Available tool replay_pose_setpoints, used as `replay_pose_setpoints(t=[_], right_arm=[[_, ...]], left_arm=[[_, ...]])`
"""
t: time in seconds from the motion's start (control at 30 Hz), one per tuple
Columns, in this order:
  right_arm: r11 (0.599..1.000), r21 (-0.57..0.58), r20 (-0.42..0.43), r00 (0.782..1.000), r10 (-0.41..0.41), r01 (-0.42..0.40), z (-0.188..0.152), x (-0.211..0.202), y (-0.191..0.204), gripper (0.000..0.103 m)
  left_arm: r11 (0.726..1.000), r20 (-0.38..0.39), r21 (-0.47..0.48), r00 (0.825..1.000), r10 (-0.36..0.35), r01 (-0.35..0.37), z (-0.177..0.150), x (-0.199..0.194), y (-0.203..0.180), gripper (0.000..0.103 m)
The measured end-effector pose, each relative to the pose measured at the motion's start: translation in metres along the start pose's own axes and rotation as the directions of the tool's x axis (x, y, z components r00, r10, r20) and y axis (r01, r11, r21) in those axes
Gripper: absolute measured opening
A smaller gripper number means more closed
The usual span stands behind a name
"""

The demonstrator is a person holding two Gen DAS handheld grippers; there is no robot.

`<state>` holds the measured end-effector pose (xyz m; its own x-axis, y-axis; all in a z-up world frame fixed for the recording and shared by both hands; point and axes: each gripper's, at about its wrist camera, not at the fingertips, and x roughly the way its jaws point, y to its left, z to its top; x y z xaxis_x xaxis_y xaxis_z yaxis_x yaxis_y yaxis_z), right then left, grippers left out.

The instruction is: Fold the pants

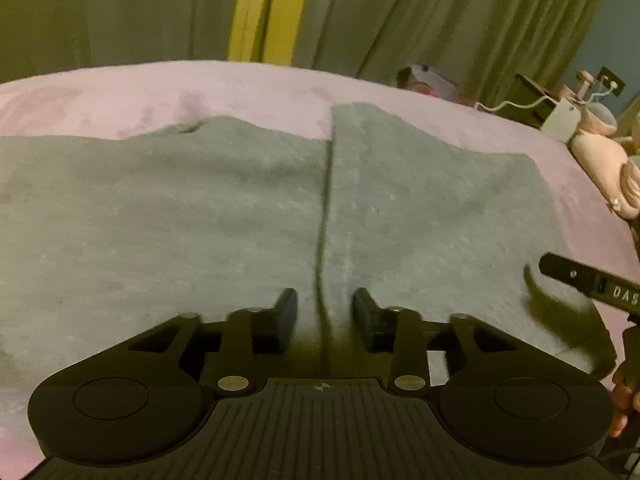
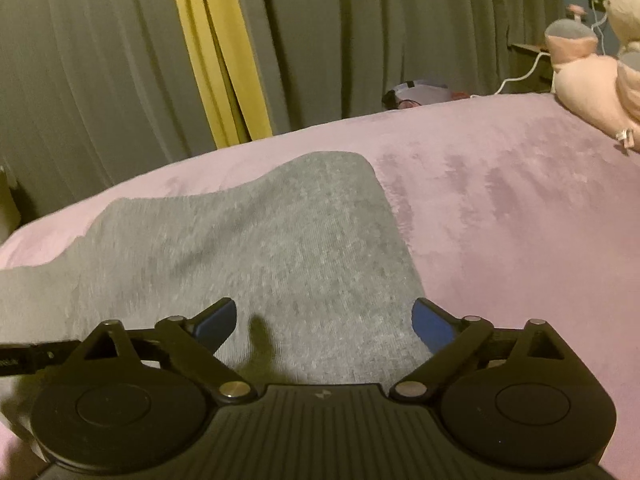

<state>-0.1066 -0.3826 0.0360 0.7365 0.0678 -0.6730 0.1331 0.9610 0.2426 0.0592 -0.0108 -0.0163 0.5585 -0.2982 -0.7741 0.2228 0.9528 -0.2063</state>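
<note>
Both grippers hung low over the bed, closest of anything to the cameras. On the left gripper (image 1: 325, 312) the jaws stood a little way apart, straddling a dark seam or fold line in the cloth without pinching it (the pads looked clear of the fabric on either side, though the blur made it hard to be sure). On the right gripper (image 2: 324, 320) the jaws were spread wide, with nothing between them but the cloth lying below.

That cloth was the grey pants (image 1: 240, 208), spread flat across a pink blanket (image 1: 120, 88) that covered the bed. From the left view they filled most of the width, the dark line running up the middle toward the far edge. From the right view one rounded end of the pants reached toward the far side of the bed, with bare blanket to its right.

At the right edge of the left view, the tip of the other tool and a few fingers (image 1: 624, 408) of the person showed.

Grey-green curtains (image 2: 100, 60) with a yellow strip hung behind, and pink plush toys (image 2: 588, 76) sat at the bed's far right corner.
</note>
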Motion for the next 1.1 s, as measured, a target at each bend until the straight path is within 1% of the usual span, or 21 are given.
replay_pose_setpoints(t=[0.03, 0.1, 0.17, 0.2, 0.23, 0.3, 0.37, 0.43, 0.47, 0.53, 0.6, 0.67, 0.73, 0.8, 0.87, 0.97, 1.03, 1.1], right_arm=[[1.0, -0.007, -0.002, 1.0, -0.004, 0.004, 0.0, 0.0, 0.001, 0.097], [1.0, -0.012, -0.01, 1.0, -0.011, 0.011, -0.001, 0.002, 0.002, 0.098], [1.0, -0.01, -0.012, 1.0, -0.016, 0.016, -0.001, 0.002, 0.001, 0.098], [1.0, -0.007, -0.012, 1.0, -0.016, 0.016, -0.001, 0.002, 0.001, 0.099], [1.0, -0.002, -0.013, 1.0, -0.017, 0.017, -0.002, 0.002, 0.0, 0.099], [1.0, 0.007, -0.018, 0.999, -0.029, 0.029, -0.002, 0.002, -0.001, 0.099], [0.999, 0.019, -0.03, 0.999, -0.044, 0.044, -0.002, 0.004, -0.002, 0.099], [0.998, 0.032, -0.04, 0.998, -0.049, 0.051, -0.003, 0.005, -0.004, 0.099], [0.998, 0.038, -0.043, 0.998, -0.049, 0.051, -0.003, 0.005, -0.005, 0.099], [0.998, 0.042, -0.045, 0.998, -0.047, 0.049, -0.003, 0.005, -0.006, 0.099], [0.998, 0.038, -0.046, 0.998, -0.05, 0.051, -0.003, 0.006, -0.005, 0.099], [0.998, 0.029, -0.05, 0.997, -0.056, 0.057, -0.003, 0.006, -0.004, 0.099], [0.998, 0.02, -0.055, 0.997, -0.062, 0.064, -0.003, 0.006, -0.002, 0.099], [0.998, 0.012, -0.058, 0.996, -0.068, 0.069, -0.003, 0.006, -0.001, 0.099], [0.997, 0.007, -0.062, 0.995, -0.073, 0.074, -0.004, 0.006, -0.001, 0.099], [0.997, 0.013, -0.083, 0.993, -0.078, 0.08, -0.003, 0.009, -0.002, 0.099], [0.997, 0.021, -0.1, 0.992, -0.078, 0.08, -0.003, 0.012, -0.003, 0.099], [0.996, 0.019, -0.099, 0.992, -0.081, 0.084, -0.003, 0.012, -0.002, 0.099]], left_arm=[[1.0, 0.004, -0.017, 1.0, 0.009, -0.009, 0.002, -0.004, 0.004, 0.051], [0.998, 0.018, -0.065, 0.999, 0.028, -0.027, 0.005, -0.012, 0.015, 0.054], [0.991, 0.022, -0.126, 0.998, 0.051, -0.048, 0.009, -0.021, 0.029, 0.063], [0.985, 0.026, -0.166, 0.998, 0.062, -0.057, 0.012, -0.025, 0.038, 0.066], [0.974, 0.031, -0.219, 0.997, 0.072, -0.064, 0.014, -0.031, 0.05, 0.072], [0.946, 0.039, -0.318, 0.996, 0.077, -0.061, 0.017, -0.041, 0.073, 0.074], [0.893, 0.051, -0.448, 0.996, 0.072, -0.042, 0.019, -0.053, 0.103, 0.078], [0.837, 0.074, -0.548, 0.995, 0.067, -0.016, 0.018, -0.065, 0.129, 0.081], [0.809, 0.084, -0.587, 0.994, 0.074, -0.011, 0.016, -0.071, 0.141, 0.082], [0.756, 0.098, -0.654, 0.989, 0.115, -0.023, 0.012, -0.085, 0.166, 0.085], [0.718, 0.092, -0.694, 0.981, 0.17, -0.059, 0.006, -0.098, 0.188, 0.085], [0.681, 0.09, -0.726, 0.97, 0.224, -0.09, -0.001, -0.111, 0.209, 0.085], [0.646, 0.099, -0.757, 0.962, 0.255, -0.093, -0.008, -0.122, 0.226, 0.086], [0.618, 0.126, -0.784, 0.957, 0.261, -0.065, -0.015, -0.131, 0.242, 0.086], [0.604, 0.154, -0.796, 0.953, 0.26, -0.036, -0.019, -0.137, 0.252, 0.085], [0.598, 0.171, -0.801, 0.95, 0.263, -0.021, -0.031, -0.146, 0.266, 0.085], [0.582, 0.172, -0.813, 0.949, 0.263, -0.014, -0.038, -0.15, 0.274, 0.085], [0.575, 0.169, -0.818, 0.949, 0.266, -0.016, -0.041, -0.152, 0.283, 0.085]])
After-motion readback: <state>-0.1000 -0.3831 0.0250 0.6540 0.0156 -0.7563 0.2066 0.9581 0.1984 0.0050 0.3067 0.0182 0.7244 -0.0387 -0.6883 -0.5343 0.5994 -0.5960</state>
